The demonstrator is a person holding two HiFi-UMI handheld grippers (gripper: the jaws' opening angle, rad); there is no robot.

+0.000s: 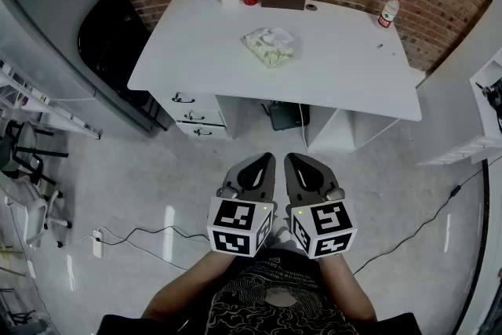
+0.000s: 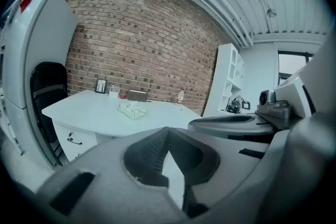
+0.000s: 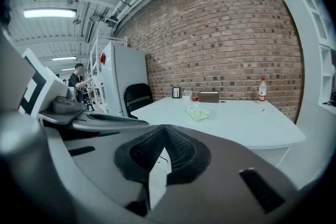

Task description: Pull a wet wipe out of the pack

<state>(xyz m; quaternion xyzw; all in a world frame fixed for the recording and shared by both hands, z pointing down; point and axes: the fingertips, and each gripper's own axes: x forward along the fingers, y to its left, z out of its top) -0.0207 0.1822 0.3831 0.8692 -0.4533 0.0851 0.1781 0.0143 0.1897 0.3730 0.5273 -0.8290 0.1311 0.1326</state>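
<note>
The right tongs (image 3: 165, 132) have their dark ribbed jaws pressed together at the tips with nothing between them, well short of the wet wipe pack (image 3: 198, 112), which lies pale and crumpled on the white worktop (image 3: 247, 126). Behind the pack, towards the brick wall (image 3: 220, 34), stand a small picture frame (image 3: 176, 93) and a brown box (image 3: 209, 97), with a red-capped bottle (image 3: 262, 90) well off to the pack's right. Left of the pack, a black chair (image 3: 137, 98) stands at the worktop's end.
</note>
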